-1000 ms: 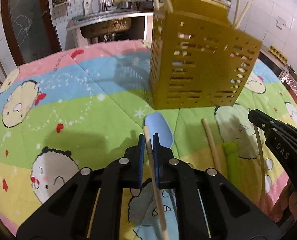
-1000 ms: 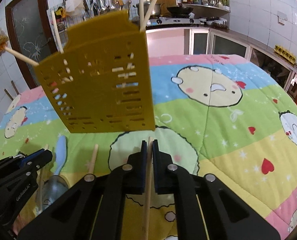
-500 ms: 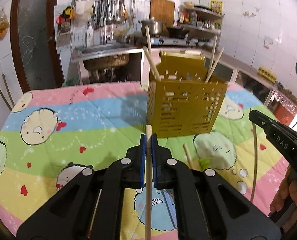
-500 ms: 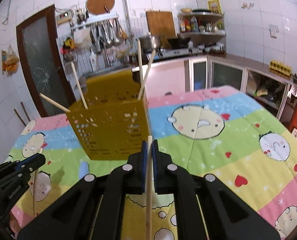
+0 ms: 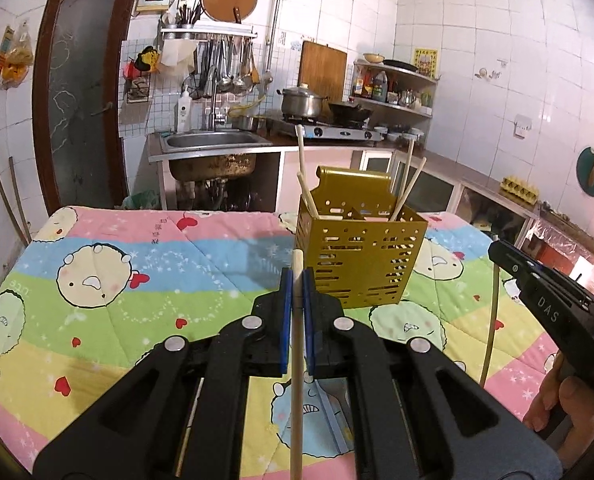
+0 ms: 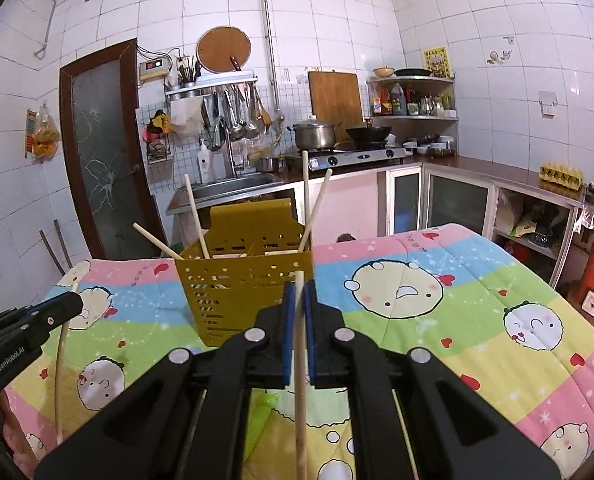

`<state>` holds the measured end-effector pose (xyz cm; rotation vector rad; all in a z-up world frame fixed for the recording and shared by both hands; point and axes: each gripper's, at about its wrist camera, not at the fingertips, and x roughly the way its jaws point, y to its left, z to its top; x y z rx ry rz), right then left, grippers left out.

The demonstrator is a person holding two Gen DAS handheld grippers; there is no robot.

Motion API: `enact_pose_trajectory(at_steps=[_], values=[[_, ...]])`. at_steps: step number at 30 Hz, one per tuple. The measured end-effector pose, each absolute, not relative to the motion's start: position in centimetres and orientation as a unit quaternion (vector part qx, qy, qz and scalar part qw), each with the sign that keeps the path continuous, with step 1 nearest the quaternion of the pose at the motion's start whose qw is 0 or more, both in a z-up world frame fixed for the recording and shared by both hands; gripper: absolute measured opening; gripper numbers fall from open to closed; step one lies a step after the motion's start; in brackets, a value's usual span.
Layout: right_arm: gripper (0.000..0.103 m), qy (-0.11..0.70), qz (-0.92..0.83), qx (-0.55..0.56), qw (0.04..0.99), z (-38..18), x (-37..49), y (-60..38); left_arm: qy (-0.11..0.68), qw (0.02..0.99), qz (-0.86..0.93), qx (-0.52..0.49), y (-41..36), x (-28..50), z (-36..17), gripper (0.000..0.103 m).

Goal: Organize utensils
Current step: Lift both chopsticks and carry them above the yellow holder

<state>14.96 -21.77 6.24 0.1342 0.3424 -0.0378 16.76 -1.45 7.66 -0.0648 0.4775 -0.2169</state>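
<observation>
On the quilt-covered counter, at twelve o'clock from both cameras, stands the yellow holder, already carrying four chopsticks that lean out of its top at different angles. At six o'clock in the left wrist view, the left gripper has its fingers pinching a chopstick that runs upright between the blue pads, its tip poking just above them. The right gripper pinches a second chopstick the same way. Each gripper shows in the other's view, at three o'clock and at nine o'clock, with its stick hanging down toward the quilt. Both hover short of the holder and about level with its rim.

Risks from here, as I judge them: the sticks are long and held near one end, so the hanging ends could catch the holder's near wall or rim and pivot in the pads. The sticks already inside could block a slot or be knocked. Two grippers converging on one small opening could also bump each other.
</observation>
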Motion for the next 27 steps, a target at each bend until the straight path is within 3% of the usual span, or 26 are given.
enact_pose_trajectory(at_steps=[27], values=[[0.005,0.131,-0.021,0.056,0.990,8.9,14.4,-22.1,0.178,0.978,-0.104,-0.006,-2.4,16.1,11.2,0.004]])
